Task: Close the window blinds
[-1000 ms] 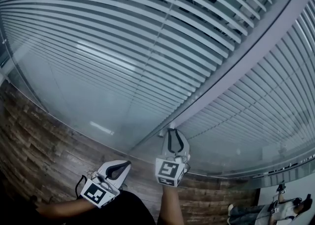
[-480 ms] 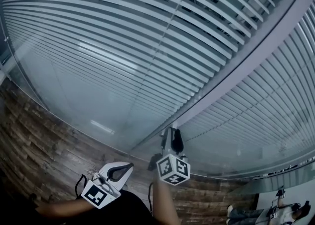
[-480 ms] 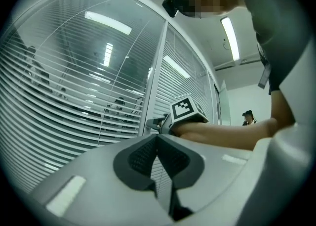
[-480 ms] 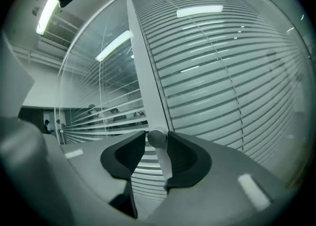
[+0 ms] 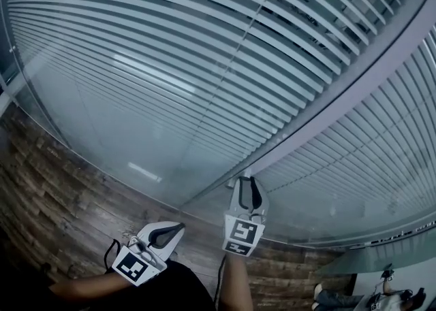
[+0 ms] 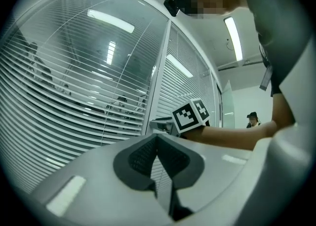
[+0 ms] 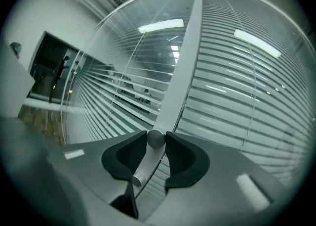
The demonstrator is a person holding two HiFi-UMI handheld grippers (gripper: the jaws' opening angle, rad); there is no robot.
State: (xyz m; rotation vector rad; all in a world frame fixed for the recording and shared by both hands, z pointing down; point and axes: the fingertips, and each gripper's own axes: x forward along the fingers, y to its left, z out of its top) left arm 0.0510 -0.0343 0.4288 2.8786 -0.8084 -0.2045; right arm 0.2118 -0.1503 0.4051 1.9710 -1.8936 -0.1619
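Horizontal slat blinds (image 5: 170,51) hang behind glass, their slats tilted apart, with a second set (image 5: 368,160) right of a grey mullion (image 5: 340,105). A short metal knob with a rod handle (image 7: 145,163) sticks out from the mullion (image 7: 180,71). My right gripper (image 5: 246,180) reaches up to it; in the right gripper view its jaws (image 7: 156,138) are closing and the pads sit against both sides of the knob's round head. My left gripper (image 5: 176,228) hangs lower left, away from the glass, shut (image 6: 157,138) on nothing.
A wood-plank floor (image 5: 54,187) runs along the foot of the glass wall. A person (image 6: 253,117) stands far off on the right, and people show at the head view's bottom right (image 5: 388,296). Ceiling lights reflect in the glass.
The right gripper turned about its own axis half a second ago and has turned back, still at the knob. The view has shifted slightly. The left gripper has stayed put.
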